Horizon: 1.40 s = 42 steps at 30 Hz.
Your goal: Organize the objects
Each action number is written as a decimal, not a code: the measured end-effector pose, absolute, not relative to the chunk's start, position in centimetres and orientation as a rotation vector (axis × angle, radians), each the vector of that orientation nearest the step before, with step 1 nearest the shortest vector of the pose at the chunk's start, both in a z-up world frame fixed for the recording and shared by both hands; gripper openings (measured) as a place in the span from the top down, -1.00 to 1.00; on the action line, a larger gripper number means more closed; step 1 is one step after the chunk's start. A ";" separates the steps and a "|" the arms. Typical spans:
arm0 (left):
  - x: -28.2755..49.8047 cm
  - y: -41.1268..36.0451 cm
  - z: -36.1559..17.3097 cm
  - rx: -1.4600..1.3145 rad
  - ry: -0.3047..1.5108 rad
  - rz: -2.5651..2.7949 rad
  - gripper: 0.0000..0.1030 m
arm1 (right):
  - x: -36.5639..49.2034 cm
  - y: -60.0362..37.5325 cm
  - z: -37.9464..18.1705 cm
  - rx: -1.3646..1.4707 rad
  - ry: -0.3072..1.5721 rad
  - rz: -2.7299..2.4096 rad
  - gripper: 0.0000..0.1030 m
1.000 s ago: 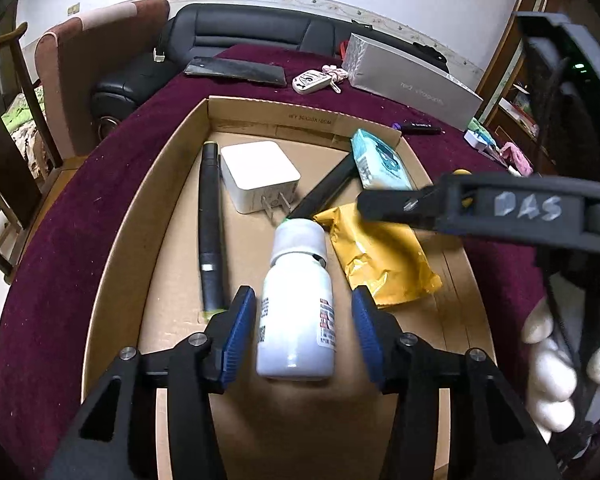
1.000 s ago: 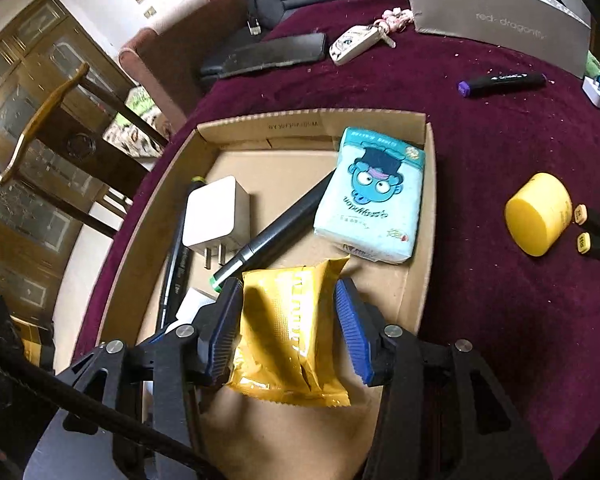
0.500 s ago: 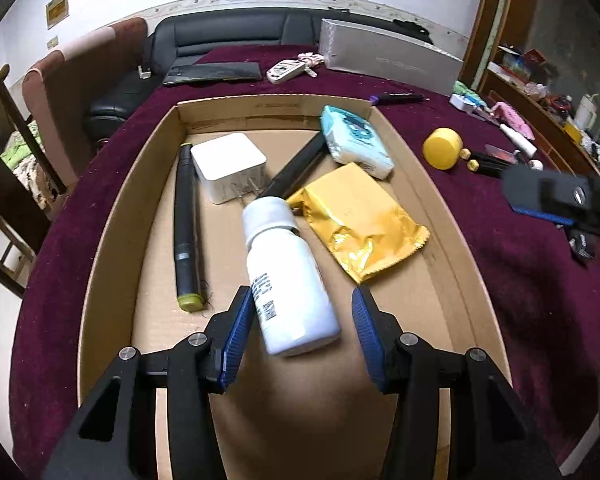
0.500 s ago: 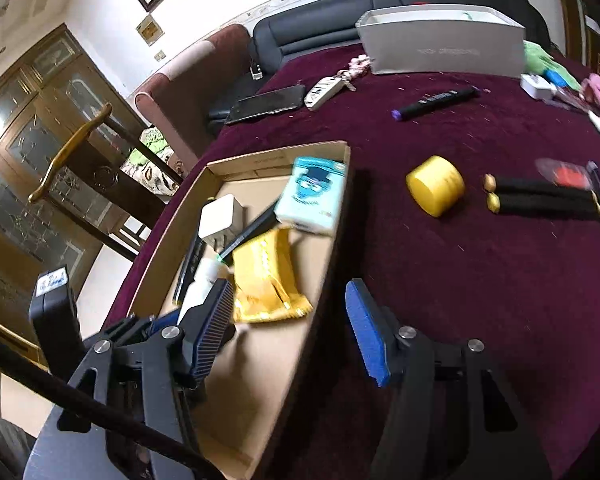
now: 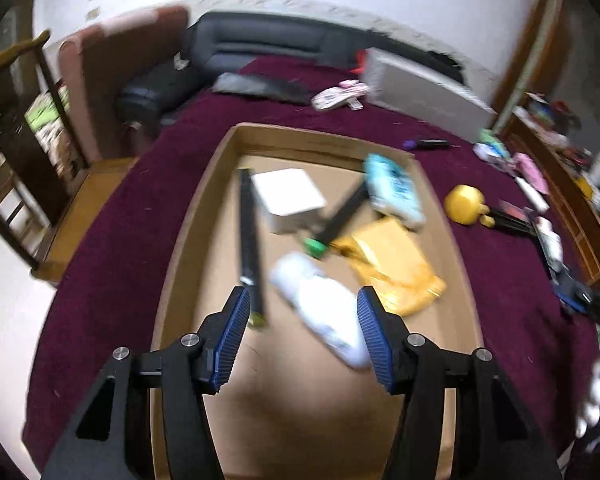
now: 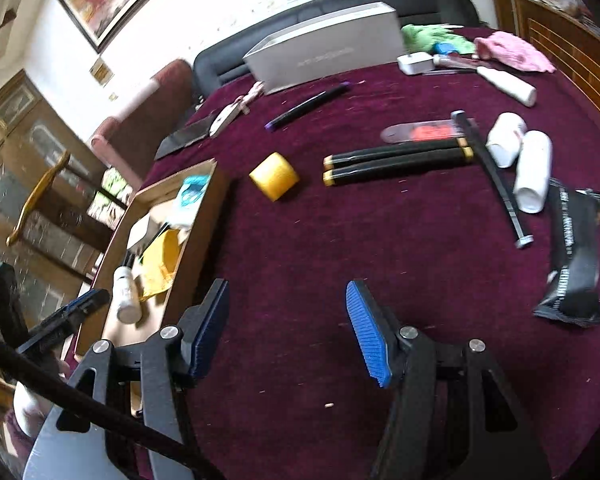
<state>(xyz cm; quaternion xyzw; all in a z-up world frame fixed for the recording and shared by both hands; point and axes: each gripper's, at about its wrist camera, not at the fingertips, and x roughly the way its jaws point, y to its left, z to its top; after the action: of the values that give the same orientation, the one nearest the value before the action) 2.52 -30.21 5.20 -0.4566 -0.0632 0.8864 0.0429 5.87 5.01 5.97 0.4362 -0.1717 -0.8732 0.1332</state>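
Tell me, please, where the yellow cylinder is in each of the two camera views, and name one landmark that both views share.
Left wrist view: the yellow cylinder lies at right of centre on the dark red tablecloth, outside the cardboard box.
Right wrist view: it lies left of centre, just right of the box.
Shared landmark: the long grey box at the table's far edge.
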 end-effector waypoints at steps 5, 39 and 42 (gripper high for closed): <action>-1.6 -29.7 3.6 -1.528 -0.125 2.699 0.03 | 5.5 5.8 5.1 1.259 -0.527 -2.537 -0.15; -0.8 -13.8 8.1 -1.280 -0.011 2.525 -0.02 | 3.4 20.8 8.5 0.984 -0.711 -3.044 -0.37; -2.4 -12.4 7.4 -1.281 0.034 2.557 -0.02 | 2.7 23.0 7.9 0.976 -0.780 -3.051 -0.37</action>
<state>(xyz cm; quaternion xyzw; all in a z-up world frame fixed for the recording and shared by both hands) -2.43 -12.35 7.45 -0.4436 0.0116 0.8851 0.1401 2.74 22.99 7.86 0.2951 -0.2359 -0.9226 -0.0778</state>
